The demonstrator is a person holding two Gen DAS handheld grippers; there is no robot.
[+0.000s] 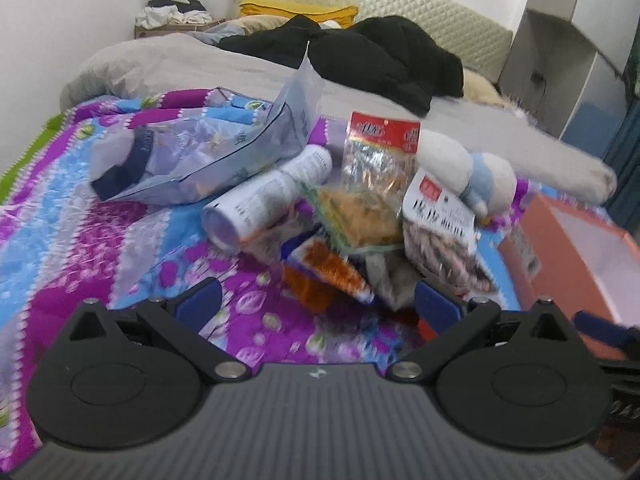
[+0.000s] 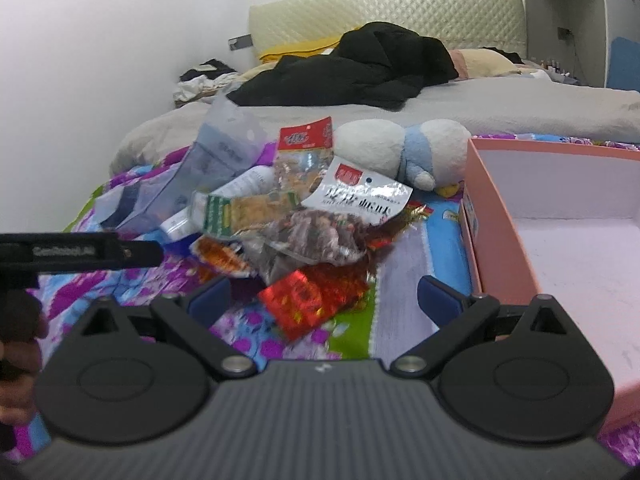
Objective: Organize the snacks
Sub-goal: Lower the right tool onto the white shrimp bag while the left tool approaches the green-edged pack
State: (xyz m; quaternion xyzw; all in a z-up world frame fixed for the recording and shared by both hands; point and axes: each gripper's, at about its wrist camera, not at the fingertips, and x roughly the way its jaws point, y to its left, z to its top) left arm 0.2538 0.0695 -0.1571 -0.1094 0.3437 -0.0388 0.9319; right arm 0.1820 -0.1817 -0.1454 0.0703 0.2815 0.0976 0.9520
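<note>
on a patterned bedspread, both the left gripper and right gripper hover released before crinkly, light snack packets; pinching a flat sealed edge looks safest.

Heap of crinkly plastic snack packets on purple-and-blue patterned bedspread. Open pink cardboard box right of heap. White-and-blue plush toy behind heap; crumpled black garment farther back.

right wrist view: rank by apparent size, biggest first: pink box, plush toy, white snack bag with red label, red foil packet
1. pink box, though cut off by the frame edge
2. plush toy
3. and 4. white snack bag with red label and red foil packet: look alike; the packet lies nearer the camera, so unranked.
</note>
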